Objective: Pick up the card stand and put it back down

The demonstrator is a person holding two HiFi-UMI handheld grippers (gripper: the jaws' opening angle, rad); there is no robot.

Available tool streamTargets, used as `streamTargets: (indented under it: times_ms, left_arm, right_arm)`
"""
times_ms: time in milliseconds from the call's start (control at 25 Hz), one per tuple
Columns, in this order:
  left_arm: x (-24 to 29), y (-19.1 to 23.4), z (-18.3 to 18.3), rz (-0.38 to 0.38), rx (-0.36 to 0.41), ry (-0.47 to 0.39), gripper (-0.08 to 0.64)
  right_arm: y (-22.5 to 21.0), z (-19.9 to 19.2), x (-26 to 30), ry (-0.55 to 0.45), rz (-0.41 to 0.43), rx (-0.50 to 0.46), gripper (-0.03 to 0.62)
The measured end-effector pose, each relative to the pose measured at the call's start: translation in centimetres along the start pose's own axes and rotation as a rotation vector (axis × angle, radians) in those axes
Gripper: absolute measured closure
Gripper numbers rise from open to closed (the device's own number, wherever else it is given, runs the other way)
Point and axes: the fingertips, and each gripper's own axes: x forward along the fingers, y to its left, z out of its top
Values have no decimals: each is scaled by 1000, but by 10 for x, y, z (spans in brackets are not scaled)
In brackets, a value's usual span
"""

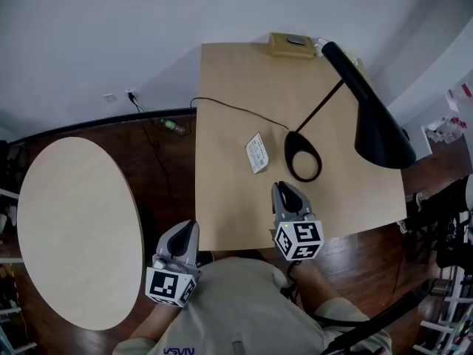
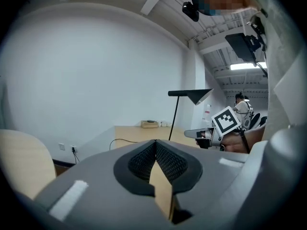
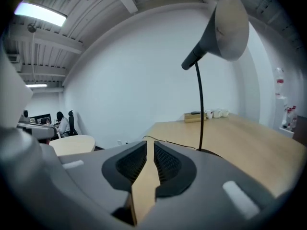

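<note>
The card stand [image 1: 256, 152], a small white tilted card, stands near the middle of the rectangular wooden table [image 1: 236, 213]. My right gripper [image 1: 281, 186] is over the table's near part, a short way behind and right of the stand, its jaws a narrow slit apart with nothing between them [image 3: 150, 143]. My left gripper [image 1: 188, 226] hangs off the table's left near corner, over the floor, with its pads touching and empty [image 2: 156, 143]. Neither gripper view shows the card stand.
A black desk lamp has its ring base [image 1: 303, 156] just right of the stand and its shade [image 1: 377, 124] over the right side. Its cable [image 1: 236, 109] crosses the table. A yellow box [image 1: 292, 44] sits at the far edge. A round table [image 1: 77, 231] stands left.
</note>
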Motion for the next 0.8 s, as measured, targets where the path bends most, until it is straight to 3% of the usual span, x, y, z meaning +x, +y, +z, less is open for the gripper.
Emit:
streamTargets:
  times_ms: [120,280,520,720,800]
  left_arm:
    - [21,-6,0,59,10,7,557]
    - [34,-23,1,82,-1,-2,555]
    - [33,-17,-1,142,2,16,554]
    - [23,0,-2,172,4,27,554]
    - [18,11,-3,182,-4,25,554]
  right_arm:
    - [-22,-11,32,41,38,-4,539]
    - [-48,-37,74,131,67,-11,515]
    - [-57,-80,127,277,111,16,482]
    - [-55,-93,143,292,102,54,565]
    - [-53,-91,145,278,98,80,569]
